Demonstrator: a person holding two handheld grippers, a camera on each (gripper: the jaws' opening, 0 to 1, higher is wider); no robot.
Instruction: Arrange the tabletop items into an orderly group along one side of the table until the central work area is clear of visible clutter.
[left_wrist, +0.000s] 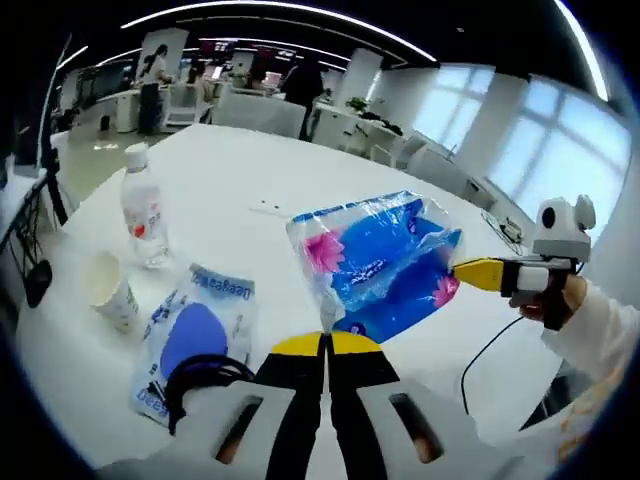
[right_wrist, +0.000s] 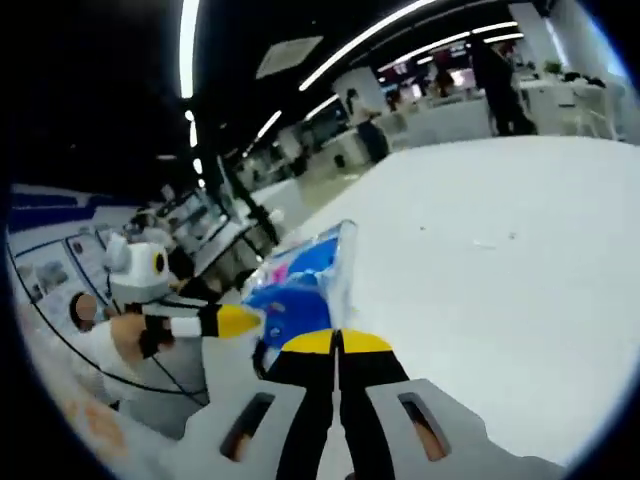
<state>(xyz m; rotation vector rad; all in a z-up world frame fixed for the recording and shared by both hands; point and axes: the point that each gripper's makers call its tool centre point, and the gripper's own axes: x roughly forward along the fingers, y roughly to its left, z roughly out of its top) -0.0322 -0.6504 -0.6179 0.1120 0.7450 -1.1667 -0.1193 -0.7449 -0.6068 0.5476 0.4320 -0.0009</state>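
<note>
A blue tissue pack (left_wrist: 380, 260) with pink flowers, wrapped in clear plastic, hangs above the white table (left_wrist: 250, 170). My left gripper (left_wrist: 325, 342) is shut on the plastic at its lower edge. My right gripper (left_wrist: 472, 272), held by a hand, comes in from the right and pinches the pack's right end. In the right gripper view the tissue pack (right_wrist: 300, 285) sits just past my right gripper (right_wrist: 337, 342), which is shut on it, and my left gripper (right_wrist: 245, 320) meets it from the left.
On the table's left side stand a water bottle (left_wrist: 143, 205) and a paper cup (left_wrist: 110, 290). A blue-and-white flat packet (left_wrist: 195, 335) lies beside them with a black cable (left_wrist: 205, 372) on it. A small scrap (left_wrist: 265, 208) lies mid-table. Another black cable (left_wrist: 480, 355) trails at the right edge.
</note>
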